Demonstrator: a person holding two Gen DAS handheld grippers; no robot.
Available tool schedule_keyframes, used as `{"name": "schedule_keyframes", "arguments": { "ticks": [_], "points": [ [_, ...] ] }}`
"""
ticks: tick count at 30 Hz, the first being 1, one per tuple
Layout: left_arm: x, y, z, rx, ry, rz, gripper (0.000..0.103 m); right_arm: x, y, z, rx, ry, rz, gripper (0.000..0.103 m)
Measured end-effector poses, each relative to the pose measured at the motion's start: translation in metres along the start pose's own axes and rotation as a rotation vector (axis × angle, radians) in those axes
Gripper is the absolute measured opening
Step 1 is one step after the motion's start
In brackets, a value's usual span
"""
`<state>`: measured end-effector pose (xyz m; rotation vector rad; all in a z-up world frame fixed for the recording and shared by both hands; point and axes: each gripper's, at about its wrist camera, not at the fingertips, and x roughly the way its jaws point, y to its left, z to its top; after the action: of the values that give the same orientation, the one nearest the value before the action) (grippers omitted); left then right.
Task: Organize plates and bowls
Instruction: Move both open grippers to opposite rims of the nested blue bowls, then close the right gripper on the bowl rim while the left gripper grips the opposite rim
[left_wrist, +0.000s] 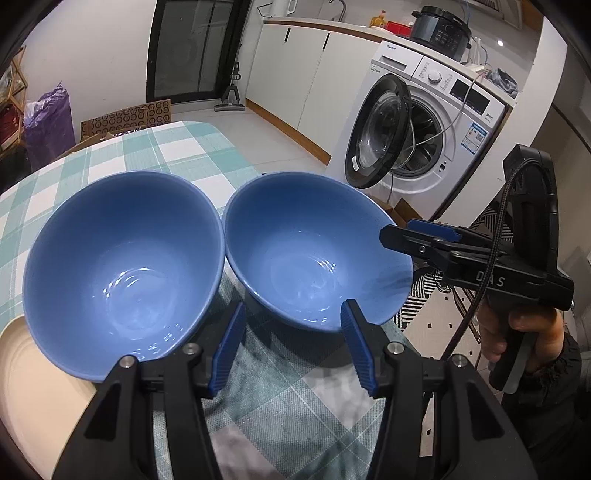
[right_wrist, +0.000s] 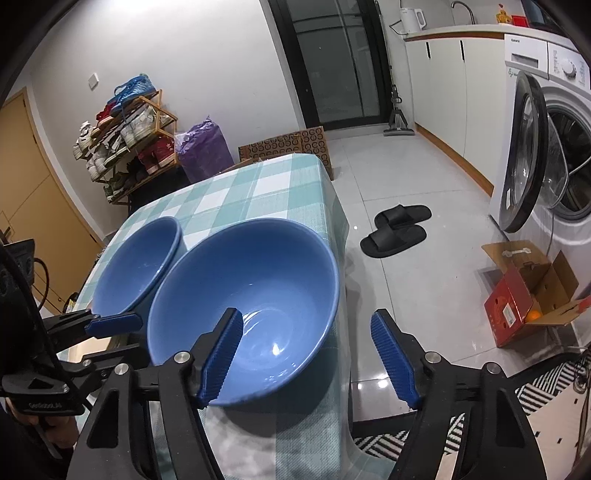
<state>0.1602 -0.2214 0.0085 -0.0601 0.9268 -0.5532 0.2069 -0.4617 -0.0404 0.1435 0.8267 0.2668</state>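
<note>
Fingers of the right gripper (right_wrist: 308, 354) stand apart astride the near rim of the right blue bowl (right_wrist: 255, 291): the left pad sits inside the bowl, the right pad hangs outside it over the floor, and neither appears to press on the wall. Fingers of the left gripper (left_wrist: 293, 349) also stand apart and empty, poised over the checked cloth in the gap between the two bowls, the left pad close beside the left blue bowl (left_wrist: 122, 266), whose near rim overlaps a cream plate (left_wrist: 33, 373).

Both bowls sit upright and side by side, rims nearly touching, at the near right end of the counter (right_wrist: 258, 184); the right one stands hard against the counter edge.

Judging by the sheen, these are glazed ceramic: stiff, fairly heavy for a rim pinch, slick under the ribbed pads, and liable to chip or shatter if dropped, all the more so this near the edge. The sensible hold is on the rim wall, one pad inside and one outside, set deep enough that the flared side cannot slide out, and lifted level.
</note>
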Motion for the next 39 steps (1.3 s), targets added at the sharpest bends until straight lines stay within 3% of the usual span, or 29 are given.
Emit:
{"name": "schedule_keyframes", "arguments": {
  "ticks": [2, 14, 33, 36, 39],
  "points": [
    [0.001, 0.000, 0.001, 0.000, 0.003, -0.003, 0.053, 0.005, 0.000, 0.002, -0.002, 0.002, 0.007, 0.064],
    [0.006, 0.004, 0.008, -0.011, 0.002, -0.018, 0.052, 0.021, 0.002, 0.010, -0.014, 0.014, 0.005, 0.051],
    [0.012, 0.001, 0.010, 0.003, 0.000, -0.024, 0.052, 0.030, -0.002, 0.012, -0.026, 0.021, -0.018, 0.043],
    [0.013, 0.000, 0.011, 0.008, 0.000, -0.018, 0.052, 0.032, -0.003, 0.011, -0.028, 0.025, -0.016, 0.038],
    [0.013, 0.000, 0.011, 0.017, -0.003, -0.001, 0.045, 0.031, -0.002, 0.010, -0.030, 0.022, -0.019, 0.037]
  ]
}}
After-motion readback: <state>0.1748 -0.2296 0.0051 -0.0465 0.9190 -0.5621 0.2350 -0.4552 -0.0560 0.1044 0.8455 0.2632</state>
